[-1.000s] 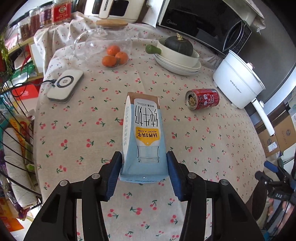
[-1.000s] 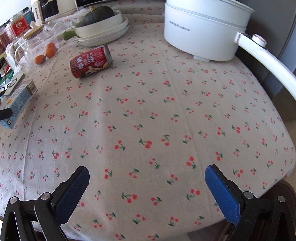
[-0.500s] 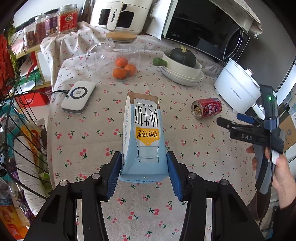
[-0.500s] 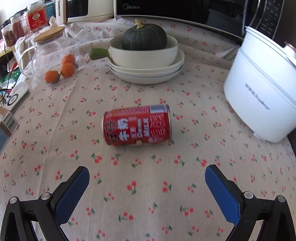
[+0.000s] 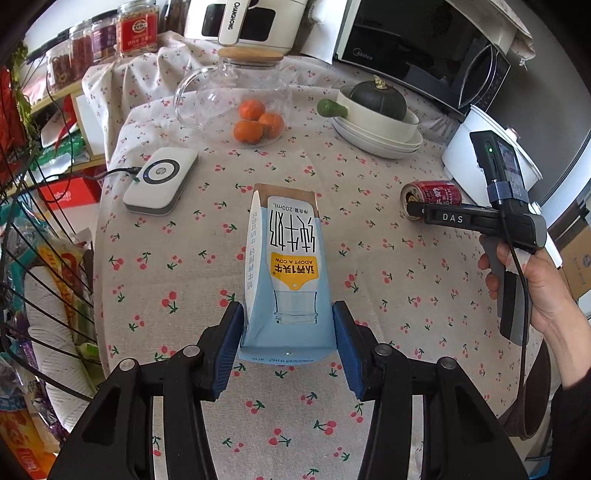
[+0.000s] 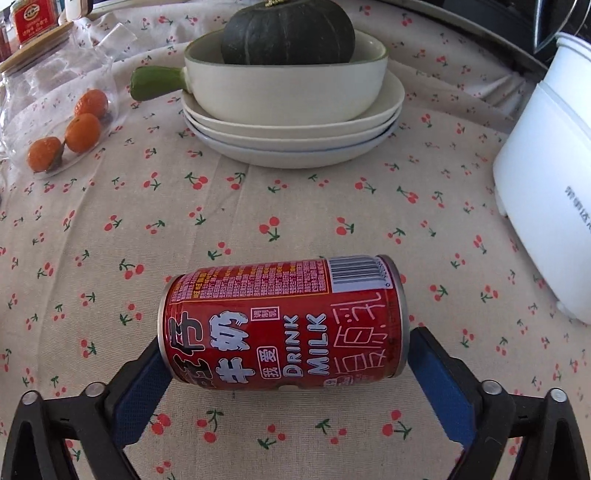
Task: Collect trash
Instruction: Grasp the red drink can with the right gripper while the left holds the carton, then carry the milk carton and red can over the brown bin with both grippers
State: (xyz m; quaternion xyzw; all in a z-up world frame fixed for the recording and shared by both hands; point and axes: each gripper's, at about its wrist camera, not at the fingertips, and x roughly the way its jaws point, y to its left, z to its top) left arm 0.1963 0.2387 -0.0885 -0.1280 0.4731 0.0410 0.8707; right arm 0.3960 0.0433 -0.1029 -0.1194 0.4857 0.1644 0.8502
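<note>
Lay sideways between just-closing, still-wide right gripper (image 6: pixel 284 369) pads, red milk can (image 6: pixel 282 321), long axis nine-to-three, ends facing pads; left gripper (image 5: pixel 288 345) clamped milk carton (image 5: pixel 286 273).

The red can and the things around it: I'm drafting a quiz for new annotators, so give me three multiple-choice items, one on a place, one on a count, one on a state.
1. Where is the dark green squash?
A. in the handled bowl on the stacked plates
B. inside the glass jug
C. on the cloth beside the charger

2. How many oranges show through the glass jug?
A. one
B. three
C. five

3. How does the red can sit?
A. upright
B. on its side
C. crushed flat

Key: 1 A, it fills the bowl. 2 B, three are countable. 3 B, its ends face sideways between the right gripper pads.
</note>
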